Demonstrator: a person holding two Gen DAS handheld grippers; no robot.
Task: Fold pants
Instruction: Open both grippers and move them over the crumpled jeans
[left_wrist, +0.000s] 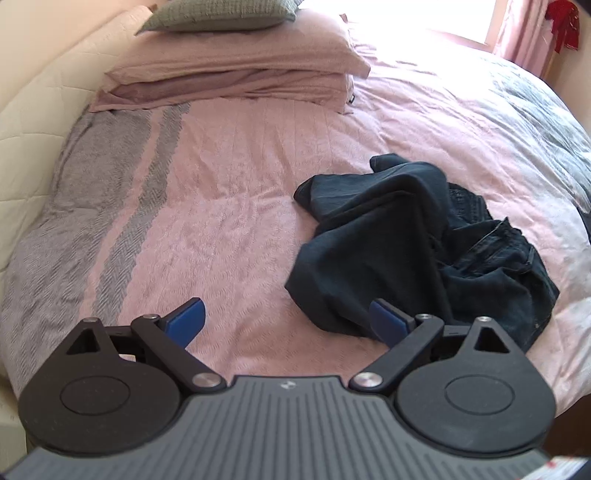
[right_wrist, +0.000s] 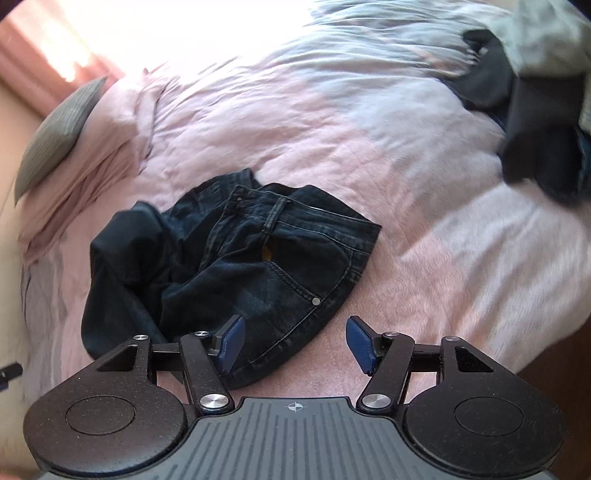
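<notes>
Hanging over the pink bedspread (left_wrist: 258, 177), the left gripper (left_wrist: 286, 323) has its jaws spread wide, with nothing between the blue pads (left_wrist: 186, 321). Its right pad stands in front of the near edge of the dark pants (left_wrist: 406, 236), but whether it touches the cloth cannot be told. The right gripper (right_wrist: 291, 341) also has its jaws apart, less wide, and nothing is pressed between them. Its left pad (right_wrist: 232, 341) is over the near hem of the pants (right_wrist: 258, 266), while its right pad is over bare bedspread (right_wrist: 424, 240).

The pants lie in a crumpled heap near the middle of the bed, not folded. In the right wrist view the waistband, a belt loop, a back pocket with pale stitching and a metal rivet face up, and a darker, smoother part of the cloth is bunched on the left of the heap.

Farther away, at the head of the bed, pink pillows (left_wrist: 236, 66) are stacked, with a grey-green cushion (left_wrist: 218, 14) on top of them. Grey stripes run along the left side of the bedspread in the left wrist view. At the far right in the right wrist view, another pile of dark and grey clothes (right_wrist: 528, 103) lies well apart from the pants. Bright light comes in beside a pink curtain (left_wrist: 517, 29).
</notes>
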